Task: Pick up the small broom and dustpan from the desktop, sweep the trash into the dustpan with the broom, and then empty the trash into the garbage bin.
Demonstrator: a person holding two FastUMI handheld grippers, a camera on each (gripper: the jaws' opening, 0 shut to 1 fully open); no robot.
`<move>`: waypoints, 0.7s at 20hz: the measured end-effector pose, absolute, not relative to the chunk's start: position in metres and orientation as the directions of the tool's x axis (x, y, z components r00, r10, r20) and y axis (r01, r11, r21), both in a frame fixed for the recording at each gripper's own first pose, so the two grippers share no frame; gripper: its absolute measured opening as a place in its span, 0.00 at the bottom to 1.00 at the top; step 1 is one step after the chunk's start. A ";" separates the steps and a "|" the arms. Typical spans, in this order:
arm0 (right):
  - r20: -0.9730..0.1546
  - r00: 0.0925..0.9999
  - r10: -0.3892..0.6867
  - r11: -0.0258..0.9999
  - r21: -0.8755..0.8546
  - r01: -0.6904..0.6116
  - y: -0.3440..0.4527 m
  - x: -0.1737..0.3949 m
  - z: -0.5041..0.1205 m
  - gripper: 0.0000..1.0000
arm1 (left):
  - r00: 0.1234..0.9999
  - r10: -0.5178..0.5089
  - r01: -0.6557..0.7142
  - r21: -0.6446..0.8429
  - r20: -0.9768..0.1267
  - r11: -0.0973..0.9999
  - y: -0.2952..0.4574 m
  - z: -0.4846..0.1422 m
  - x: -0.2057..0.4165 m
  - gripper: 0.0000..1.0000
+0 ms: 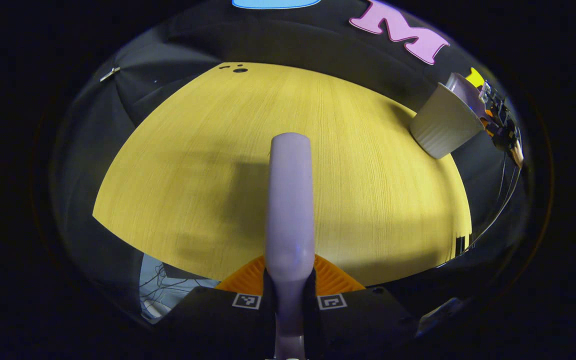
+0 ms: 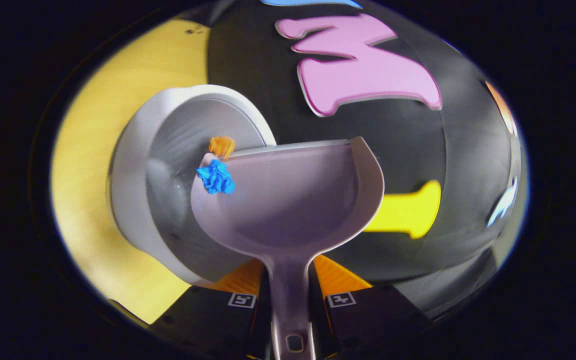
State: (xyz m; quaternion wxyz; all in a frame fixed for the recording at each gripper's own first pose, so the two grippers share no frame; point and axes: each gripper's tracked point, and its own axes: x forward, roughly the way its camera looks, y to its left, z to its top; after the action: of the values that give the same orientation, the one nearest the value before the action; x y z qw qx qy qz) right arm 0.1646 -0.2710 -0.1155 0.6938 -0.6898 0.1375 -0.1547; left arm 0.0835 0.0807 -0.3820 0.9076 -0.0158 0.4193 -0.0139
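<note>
No readable brand or writing on anything; just small square black-and-white markers on both tongs. Left tongs (image 1: 289, 295) pinch the broom (image 1: 290, 210) by its smooth, rounded pale lilac plastic handle, held above the yellow wood-grain counter (image 1: 193, 165). Garbage bin (image 1: 445, 125) is a ribbed, off-white tapered cup at the counter's far right edge. Right tongs (image 2: 290, 295) pinch the dustpan (image 2: 293, 200) by its handle; smooth lilac scoop with raised curved rim, tipped over the bin's open mouth. Crumpled blue scrap (image 2: 216, 177) sits at the dustpan's front lip, crumpled orange scrap (image 2: 222, 146) just beyond it, over the bin.
</note>
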 end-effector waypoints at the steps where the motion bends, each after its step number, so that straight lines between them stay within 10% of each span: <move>1: 0.024 0.926 -0.376 -0.055 -0.998 0.003 -0.265 0.163 -0.118 0.37 | 0.648 -0.044 0.016 -0.044 -0.760 0.999 0.078 -0.382 0.084 0.27; 14: -0.077 0.871 -0.486 0.184 -0.983 0.015 -0.293 0.142 -0.117 0.34 | 0.651 -0.059 0.025 -0.056 -0.756 0.998 0.064 -0.384 0.091 0.27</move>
State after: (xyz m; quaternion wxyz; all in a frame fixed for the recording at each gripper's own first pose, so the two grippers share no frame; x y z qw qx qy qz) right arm 0.1421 -0.2930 -0.1167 0.7454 -0.6162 0.1909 -0.1681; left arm 0.0909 0.0642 -0.3842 0.9085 -0.0203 0.4168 -0.0233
